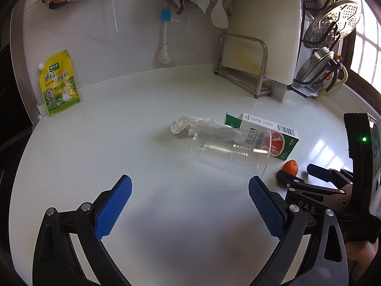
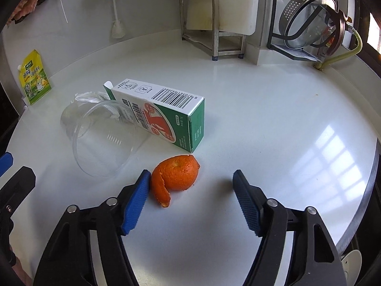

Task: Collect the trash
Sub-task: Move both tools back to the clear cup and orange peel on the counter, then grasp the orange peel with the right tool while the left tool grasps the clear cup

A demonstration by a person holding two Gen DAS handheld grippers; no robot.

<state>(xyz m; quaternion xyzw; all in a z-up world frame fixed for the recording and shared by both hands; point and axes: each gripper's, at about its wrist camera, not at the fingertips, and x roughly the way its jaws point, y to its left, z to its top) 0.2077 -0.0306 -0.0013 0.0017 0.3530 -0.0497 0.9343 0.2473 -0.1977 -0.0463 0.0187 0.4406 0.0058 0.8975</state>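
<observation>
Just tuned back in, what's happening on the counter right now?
Trash pickup is just starting. The right tongs are open around the orange peel, one pad right beside it, not closed yet. The left tongs hang open and empty in front of the tipped clear plastic cup. The green-and-white carton and crumpled wrapper lie untouched on the counter.

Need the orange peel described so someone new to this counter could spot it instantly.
On the white countertop, find the green-and-white carton lying on its side beside a tipped-over clear plastic cup. Just in front of the carton's near end, by the right gripper, whose left fingertip is right against it, sits the orange peel. It is the only bright orange, curled piece there.
</observation>
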